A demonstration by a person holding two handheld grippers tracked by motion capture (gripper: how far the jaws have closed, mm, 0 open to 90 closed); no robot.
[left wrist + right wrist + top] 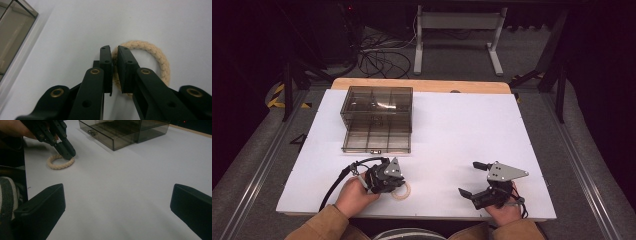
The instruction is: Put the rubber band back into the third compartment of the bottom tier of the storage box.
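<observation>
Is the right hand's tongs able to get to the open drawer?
Probably yes. The right tongs stand open, and only bare table lies between them and the open drawer.

High view above table (512, 130) looking down, gripper views low and close, all sharing rope ring (160, 60)

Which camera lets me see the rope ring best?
The left gripper view: the rope ring is close, its twist clear, the left gripper pinching it. The right gripper view shows it small; the high view barely, beside the hand.
</observation>
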